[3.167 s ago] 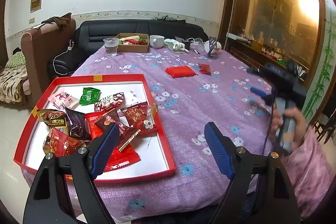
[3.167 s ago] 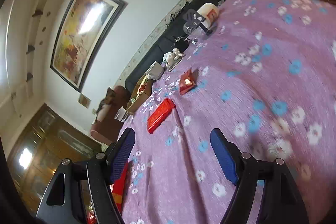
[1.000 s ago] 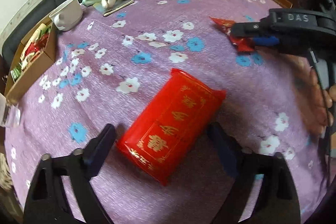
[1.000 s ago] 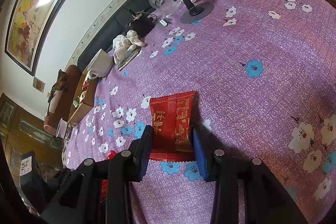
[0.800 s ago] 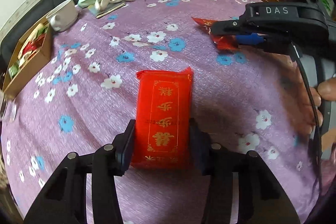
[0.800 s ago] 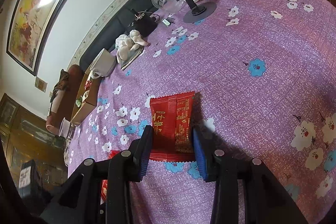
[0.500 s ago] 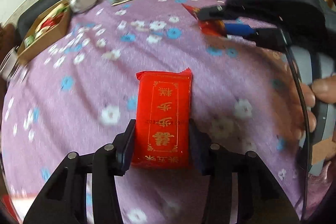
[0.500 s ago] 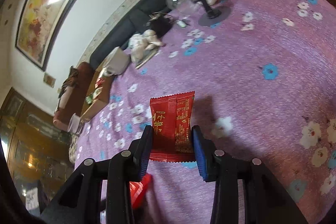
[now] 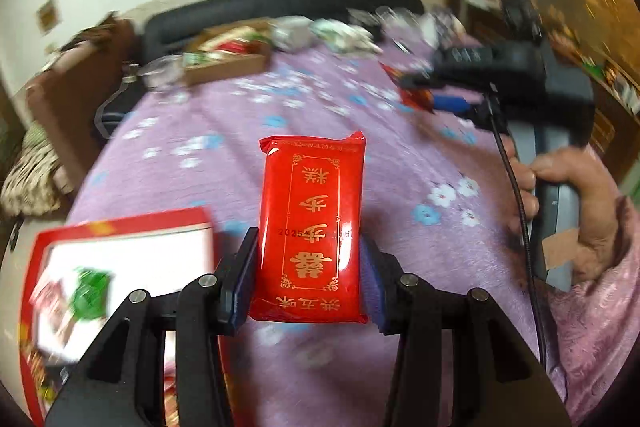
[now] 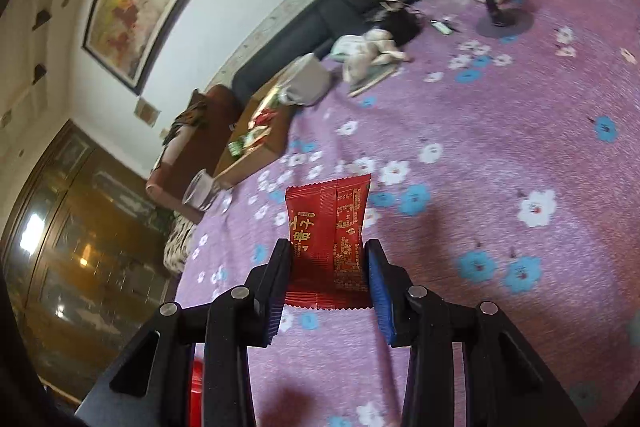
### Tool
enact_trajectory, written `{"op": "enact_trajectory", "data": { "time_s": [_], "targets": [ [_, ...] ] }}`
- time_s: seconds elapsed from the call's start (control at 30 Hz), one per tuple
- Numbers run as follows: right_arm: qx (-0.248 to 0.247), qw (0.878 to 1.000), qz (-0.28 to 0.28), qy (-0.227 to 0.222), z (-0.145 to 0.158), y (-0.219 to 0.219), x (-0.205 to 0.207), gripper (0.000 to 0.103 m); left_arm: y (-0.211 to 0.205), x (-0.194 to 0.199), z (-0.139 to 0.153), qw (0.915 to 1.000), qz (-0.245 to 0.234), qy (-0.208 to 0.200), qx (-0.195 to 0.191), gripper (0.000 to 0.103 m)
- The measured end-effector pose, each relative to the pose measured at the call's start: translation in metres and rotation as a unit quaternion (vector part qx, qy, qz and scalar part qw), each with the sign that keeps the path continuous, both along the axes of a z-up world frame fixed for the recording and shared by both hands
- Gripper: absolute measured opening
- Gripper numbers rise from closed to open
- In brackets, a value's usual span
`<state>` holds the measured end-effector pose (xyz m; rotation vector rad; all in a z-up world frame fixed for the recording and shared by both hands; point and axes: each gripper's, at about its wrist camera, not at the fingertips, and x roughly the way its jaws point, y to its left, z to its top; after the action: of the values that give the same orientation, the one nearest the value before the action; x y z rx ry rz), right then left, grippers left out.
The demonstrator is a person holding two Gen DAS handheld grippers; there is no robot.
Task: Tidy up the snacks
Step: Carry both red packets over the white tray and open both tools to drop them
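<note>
The left gripper (image 9: 308, 279) clamps a red pack (image 9: 312, 227) mid-frame above the bench (image 9: 400, 163); only this view shows the tray (image 9: 120, 223) at lower left. The right gripper (image 10: 326, 283) pinches a sachet (image 10: 328, 239), centre frame.

Large red packet (image 9: 312, 227), glossy, gold characters and ornate border, sitting lengthwise between left gripper (image 9: 308, 281) pads, lifted above purple floral tablecloth (image 9: 400, 179).
Small dark-red sachet (image 10: 328, 239), zigzag-cut ends, back seam showing, pinched at its lower half by right gripper (image 10: 328, 281).
Red tray (image 9: 120, 227) lying at table's near-left edge, blurred wrappers, one green, lying inside.
</note>
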<state>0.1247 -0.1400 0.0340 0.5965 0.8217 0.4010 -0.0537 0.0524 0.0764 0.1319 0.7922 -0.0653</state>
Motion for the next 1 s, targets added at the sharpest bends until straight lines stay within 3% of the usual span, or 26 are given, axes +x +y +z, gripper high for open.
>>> {"op": "enact_trajectory", "data": {
  "time_s": [0.17,0.47,0.73,1.0],
  "targets": [
    [-0.002,0.999,0.034,-0.027,0.007,0.018,-0.010,0.038,0.044,-0.031,0.022,0.9969,0.059,-0.049,-0.015,0.045],
    [-0.028,0.994,0.051,-0.092,0.047,0.053,-0.067,0.038,0.105,-0.061,0.041,0.9897,0.101,-0.100,-0.021,0.045],
    [-0.025,0.981,0.133,-0.138,0.078,0.138,-0.126,0.038,0.137,-0.082,0.044,0.9823,0.132,-0.129,-0.034,0.045],
    [-0.016,0.971,0.189,-0.148,0.076,0.202,-0.167,0.038,0.164,-0.101,0.040,0.9770,0.154,-0.141,-0.042,0.045]
  ]
}}
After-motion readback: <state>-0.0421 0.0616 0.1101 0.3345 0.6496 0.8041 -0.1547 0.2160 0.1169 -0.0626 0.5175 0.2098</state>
